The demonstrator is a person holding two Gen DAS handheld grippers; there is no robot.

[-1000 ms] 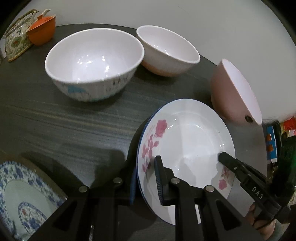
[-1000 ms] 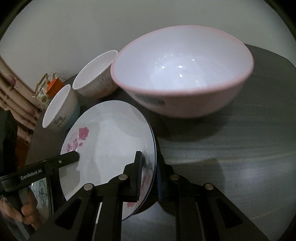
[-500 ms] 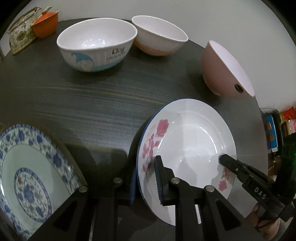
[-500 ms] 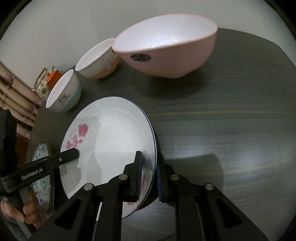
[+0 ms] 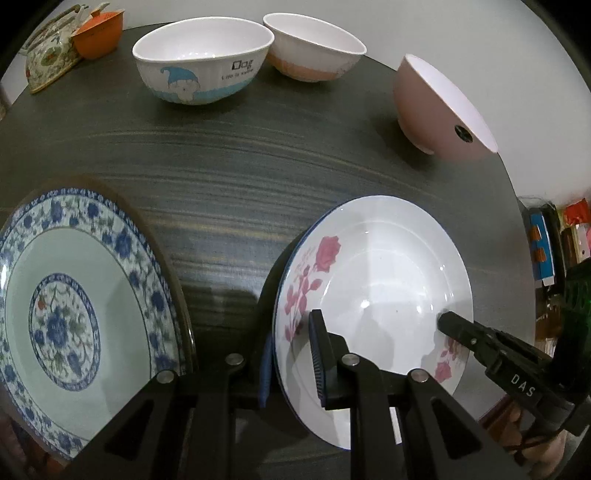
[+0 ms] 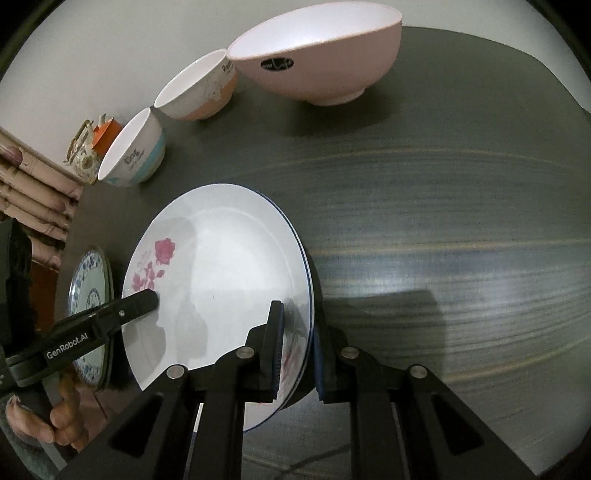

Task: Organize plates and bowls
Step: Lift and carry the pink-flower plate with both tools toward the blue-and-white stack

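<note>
A white plate with pink roses (image 5: 380,280) is held above the dark table by both grippers. My left gripper (image 5: 291,362) is shut on its left rim. My right gripper (image 6: 297,347) is shut on its right rim and also shows in the left wrist view (image 5: 480,347). The plate also shows in the right wrist view (image 6: 221,266). A blue-and-white patterned plate (image 5: 74,317) lies at the near left. A white bowl with a blue cartoon (image 5: 203,66), a white and orange bowl (image 5: 314,51) and a pink bowl (image 5: 439,107) stand along the far edge.
An ornate teapot (image 5: 48,62) and an orange cup (image 5: 99,33) stand at the far left corner. The round dark wood table (image 6: 443,221) ends at a white wall. Coloured clutter (image 5: 546,243) lies beyond the table's right edge.
Both grippers have drawn back toward the near edge with the rose plate between them. The bowls now lie farther off and the blue-patterned plate has come fully into the left view.
</note>
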